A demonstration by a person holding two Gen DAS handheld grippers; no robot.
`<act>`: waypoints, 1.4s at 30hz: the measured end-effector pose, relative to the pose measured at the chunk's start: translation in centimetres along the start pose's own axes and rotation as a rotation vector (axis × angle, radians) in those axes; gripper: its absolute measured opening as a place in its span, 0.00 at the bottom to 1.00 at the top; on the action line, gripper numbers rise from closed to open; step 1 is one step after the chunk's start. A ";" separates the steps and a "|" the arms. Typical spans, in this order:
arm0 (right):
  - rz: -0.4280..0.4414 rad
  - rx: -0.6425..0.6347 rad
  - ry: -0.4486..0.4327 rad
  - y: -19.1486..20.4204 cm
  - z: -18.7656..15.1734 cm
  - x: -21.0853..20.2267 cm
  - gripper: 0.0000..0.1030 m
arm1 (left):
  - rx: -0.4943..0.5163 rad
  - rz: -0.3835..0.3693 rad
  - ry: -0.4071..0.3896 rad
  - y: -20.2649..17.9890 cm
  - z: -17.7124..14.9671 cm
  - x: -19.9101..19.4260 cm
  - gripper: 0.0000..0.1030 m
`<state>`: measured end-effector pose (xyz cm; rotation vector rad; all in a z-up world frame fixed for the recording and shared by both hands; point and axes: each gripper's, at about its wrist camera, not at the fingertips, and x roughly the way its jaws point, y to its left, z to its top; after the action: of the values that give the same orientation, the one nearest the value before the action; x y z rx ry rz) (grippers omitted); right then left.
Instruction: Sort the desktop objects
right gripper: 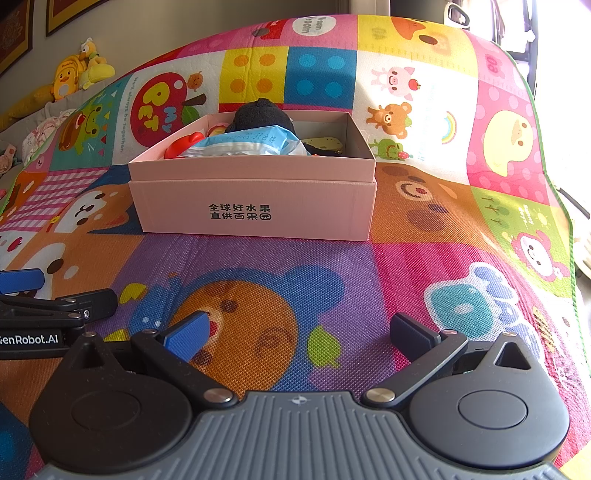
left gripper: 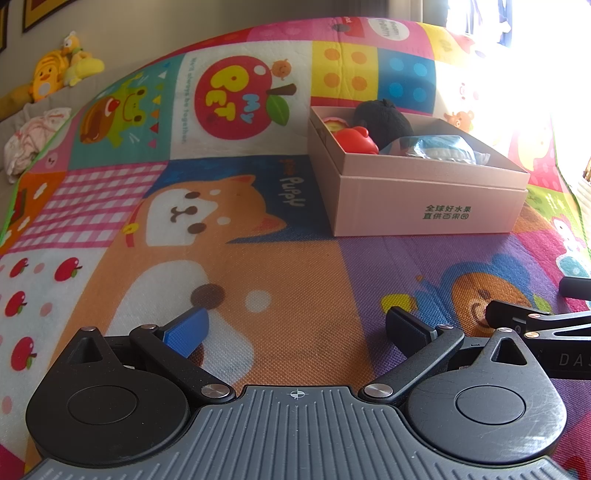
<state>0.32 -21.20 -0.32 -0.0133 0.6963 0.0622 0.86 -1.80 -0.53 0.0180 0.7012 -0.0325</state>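
- Covering the whole surface is a bright cartoon play mat (right gripper: 424, 280), printed with animals, apples and dotted blocks, and it is carrying everything in both views.
- Sitting on the mat is a pink cardboard box (right gripper: 255, 206) with dark printed characters on its front wall; it is the landmark for everything below.
- Inside the box, a black plush toy (right gripper: 258, 112) is lying toward the back wall.
- In front of the plush, a blue-and-white plastic packet (right gripper: 247, 144) is resting near the box's front wall.
- Beside the packet, at the box's left end in the right wrist view, a red toy (right gripper: 181, 146) is showing above the rim.
- Something pale yellow is lying in the box's right half; what it is cannot be told.
- The left tool (left gripper: 295, 328) is hovering over the mat in front of the box and off to its left, with its jaws spread wide and nothing between them.
- The right tool (right gripper: 299, 332) is hovering over the mat straight in front of the box, well apart from it, jaws likewise spread and empty.
- The two tools are sitting just beside each other, each one showing at the edge of the other's view.
- Far beyond the box, to its left, yellow plush toys (right gripper: 72, 75) are sitting on a ledge under framed pictures (right gripper: 62, 14) on the wall.
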 end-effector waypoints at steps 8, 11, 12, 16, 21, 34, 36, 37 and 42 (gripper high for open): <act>0.000 0.000 0.000 0.0 0.0 0.0 1.00 | 0.000 -0.001 0.000 0.0 0.0 0.0 1.00; 0.000 0.000 0.000 0.0 0.0 0.0 1.00 | 0.000 0.000 0.000 0.0 0.0 0.0 1.00; 0.000 0.000 0.000 0.0 0.0 0.0 1.00 | 0.001 0.000 0.000 0.1 0.1 0.1 1.00; 0.000 0.000 0.000 0.0 0.0 0.0 1.00 | 0.002 0.001 0.000 0.1 0.0 0.0 1.00; 0.000 0.000 0.000 0.0 0.0 0.0 1.00 | 0.002 0.002 0.000 -0.2 0.0 -0.2 1.00; 0.000 0.000 0.000 0.0 0.0 0.0 1.00 | 0.023 -0.027 0.065 0.6 0.9 0.2 1.00; 0.000 0.000 0.000 0.0 0.0 0.0 1.00 | 0.020 -0.026 0.072 0.2 0.6 -0.2 1.00; 0.000 0.000 0.000 0.0 0.0 0.0 1.00 | 0.011 -0.021 0.074 0.0 0.5 -0.4 1.00; 0.000 0.000 0.000 0.0 0.0 0.0 1.00 | 0.002 -0.014 0.061 -0.3 0.1 -0.8 1.00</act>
<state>0.30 -21.18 -0.36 -0.0135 0.6961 0.0621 0.26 -2.11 0.06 0.0159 0.7625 -0.0461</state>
